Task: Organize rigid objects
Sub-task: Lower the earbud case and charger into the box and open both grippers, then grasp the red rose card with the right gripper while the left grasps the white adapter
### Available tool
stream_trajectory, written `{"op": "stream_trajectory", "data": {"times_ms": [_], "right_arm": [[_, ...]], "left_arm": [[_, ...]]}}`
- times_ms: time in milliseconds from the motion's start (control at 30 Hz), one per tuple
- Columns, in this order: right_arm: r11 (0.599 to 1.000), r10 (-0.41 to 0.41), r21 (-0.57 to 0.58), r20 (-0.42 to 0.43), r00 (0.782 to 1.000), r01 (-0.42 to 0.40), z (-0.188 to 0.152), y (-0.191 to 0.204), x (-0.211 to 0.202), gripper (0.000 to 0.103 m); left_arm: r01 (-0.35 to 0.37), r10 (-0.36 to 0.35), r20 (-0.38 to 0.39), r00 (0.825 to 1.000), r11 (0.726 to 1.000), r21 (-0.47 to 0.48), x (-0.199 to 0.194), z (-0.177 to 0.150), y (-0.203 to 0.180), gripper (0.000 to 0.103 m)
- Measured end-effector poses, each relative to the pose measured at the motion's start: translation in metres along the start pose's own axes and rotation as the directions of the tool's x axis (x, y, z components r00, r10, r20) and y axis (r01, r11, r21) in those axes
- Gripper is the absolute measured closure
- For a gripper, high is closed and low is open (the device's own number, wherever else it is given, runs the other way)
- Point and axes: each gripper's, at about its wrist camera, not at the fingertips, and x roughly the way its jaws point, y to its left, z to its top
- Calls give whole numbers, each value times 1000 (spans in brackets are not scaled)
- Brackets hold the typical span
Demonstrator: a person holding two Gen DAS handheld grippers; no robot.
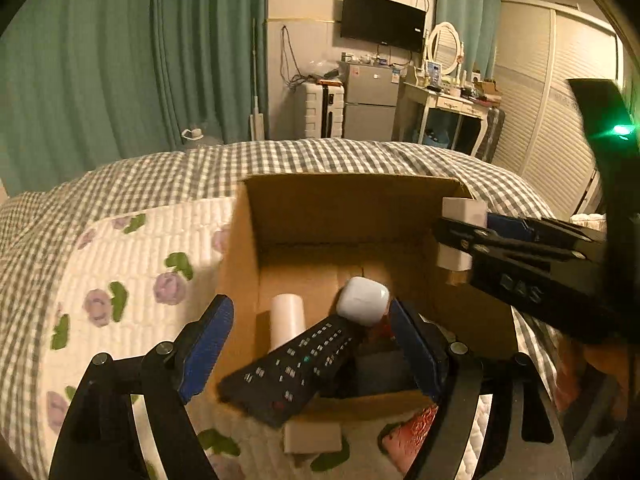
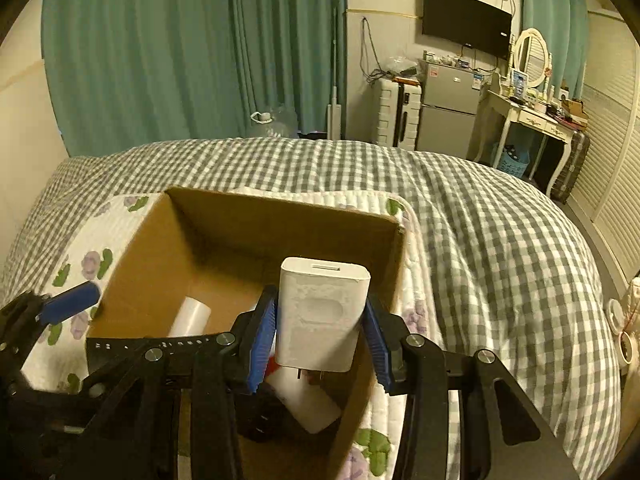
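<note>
An open cardboard box [image 1: 248, 248] [image 2: 192, 216] sits on the bed. In it lie a black remote control [image 1: 296, 364], a white earbuds case [image 1: 363, 300] and a white cylinder [image 1: 286, 320] [image 2: 191, 316]. My left gripper [image 1: 312, 344] is open, its blue fingers either side of the remote over the box's near end. My right gripper [image 2: 320, 336] is shut on a white charger block [image 2: 323, 316] and holds it above the box's right side. In the left wrist view the charger [image 1: 464, 210] and right gripper [image 1: 464, 236] show at the right.
The box rests on a white floral quilt [image 1: 132, 280] over a grey checked blanket [image 2: 480, 220]. A small tan block [image 1: 312, 438] and a red packet [image 1: 412, 428] lie before the box. Beyond the bed stand a suitcase [image 1: 324, 110], fridge [image 1: 370, 100] and dressing table [image 1: 448, 108].
</note>
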Motion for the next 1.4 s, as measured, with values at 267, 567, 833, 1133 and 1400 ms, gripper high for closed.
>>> {"op": "stream_trajectory", "data": {"times_ms": [267,567,833,1133,1400], "right_arm": [[998,-55,2,49,997,55,12,14,-50,29],[998,-54,-20,128,990,57,4,47,-144,6],[995,-91,-19,95,991,93,-53,70,-152,0],[993,-96,-80,-89,991,88,-137,68,-62,0],[992,-109,-80,-208,972,94,-171,60,4,0]], "left_arm": [[-4,5,30,1000,999,-41,-57,-4,17,7],[-10,13,95,995,1000,-28,-126,-28,33,0],[-28,33,58,998,997,-78,-117,-66,56,0],[-69,64,-53,996,993,-95,-58,-111,61,0],[-68,58,-153,986,996,-58,-20,-131,51,0]]}}
